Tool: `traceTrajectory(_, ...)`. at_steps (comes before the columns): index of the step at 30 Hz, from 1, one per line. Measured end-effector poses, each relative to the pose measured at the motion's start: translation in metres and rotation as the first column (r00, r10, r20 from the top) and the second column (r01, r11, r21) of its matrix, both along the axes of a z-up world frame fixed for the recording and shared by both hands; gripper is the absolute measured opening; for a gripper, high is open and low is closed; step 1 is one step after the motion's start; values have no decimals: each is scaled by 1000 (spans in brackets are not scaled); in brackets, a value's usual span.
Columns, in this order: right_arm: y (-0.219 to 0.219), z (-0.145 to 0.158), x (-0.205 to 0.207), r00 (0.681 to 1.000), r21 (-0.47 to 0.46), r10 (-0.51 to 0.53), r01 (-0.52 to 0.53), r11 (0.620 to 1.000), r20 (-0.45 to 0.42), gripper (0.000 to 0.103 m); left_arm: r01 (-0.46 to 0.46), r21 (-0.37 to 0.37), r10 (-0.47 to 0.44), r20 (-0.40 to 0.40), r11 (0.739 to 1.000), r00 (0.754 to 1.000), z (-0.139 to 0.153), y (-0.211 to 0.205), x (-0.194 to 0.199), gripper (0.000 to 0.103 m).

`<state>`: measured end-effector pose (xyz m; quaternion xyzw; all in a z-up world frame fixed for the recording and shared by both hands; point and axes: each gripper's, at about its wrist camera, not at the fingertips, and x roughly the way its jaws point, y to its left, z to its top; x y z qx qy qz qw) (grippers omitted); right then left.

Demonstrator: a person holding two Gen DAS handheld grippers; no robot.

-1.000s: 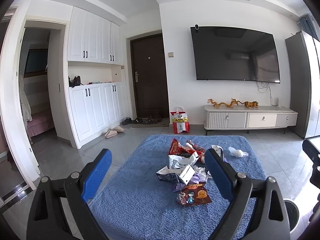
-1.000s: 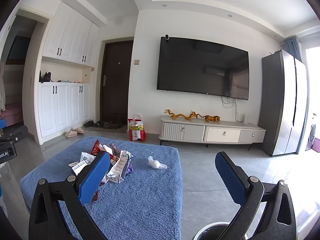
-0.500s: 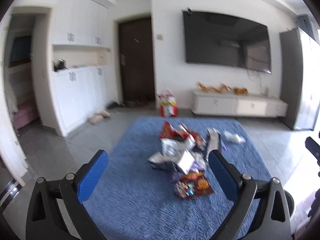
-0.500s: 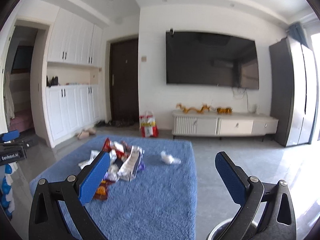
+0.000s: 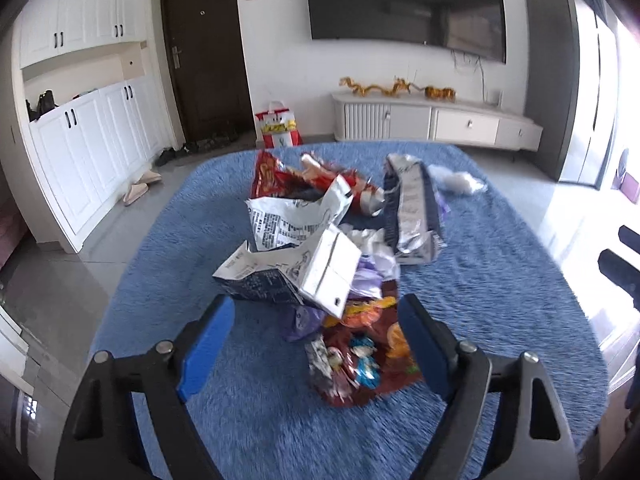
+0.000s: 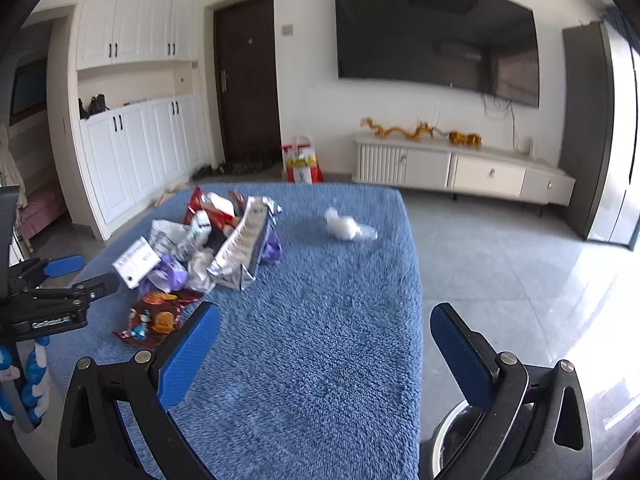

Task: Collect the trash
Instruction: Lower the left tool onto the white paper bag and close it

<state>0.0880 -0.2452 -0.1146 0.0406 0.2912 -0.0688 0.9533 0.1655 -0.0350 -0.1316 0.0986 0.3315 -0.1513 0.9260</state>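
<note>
A pile of trash lies on a blue fluffy cover (image 5: 500, 280): a dark red candy wrapper (image 5: 360, 360) nearest me, a white carton (image 5: 320, 268), a silver snack bag (image 5: 412, 212), a red bag (image 5: 276, 176) and a white crumpled wad (image 5: 456, 180) set apart. My left gripper (image 5: 316, 344) is open, its fingers either side of the candy wrapper, just above it. My right gripper (image 6: 324, 352) is open and empty over the cover's right part, away from the pile (image 6: 224, 248). The wad (image 6: 344, 228) lies ahead of it.
A bin's rim (image 6: 452, 436) shows low right beside the cover's edge. A TV cabinet (image 6: 460, 168) stands at the far wall, a red-white bag (image 6: 300, 160) on the floor by the door. White cupboards (image 5: 92, 140) line the left. Grey tiled floor surrounds the cover.
Both grippers have moved forward and tilted down toward the cover. The left gripper has closed in on the trash pile and now straddles the candy wrapper. Both stay open.
</note>
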Motion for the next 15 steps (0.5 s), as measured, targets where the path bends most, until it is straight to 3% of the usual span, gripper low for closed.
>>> traceTrajectory(4,0,-9,24,999,11,15,-14,1000,-30,103,8,67,-8,-3,998,1000,-17,-5,23,77)
traceTrajectory(8,5,-17,51,997,9,50,-50,999,-59,103,26,85,-22,-44,996,999,-28,-3,44,55)
traceTrajectory(9,8,-19,58,996,8,60,-60,998,-66,103,27,81,-24,-48,996,999,-29,-1,48,48)
traceTrajectory(13,14,-25,89,989,54,124,-119,991,-86,103,25,23,-23,-67,999,997,-27,9,62,34)
traceTrajectory(15,17,-28,108,983,105,162,-152,983,-87,103,25,-20,-26,-81,999,996,-24,16,68,19)
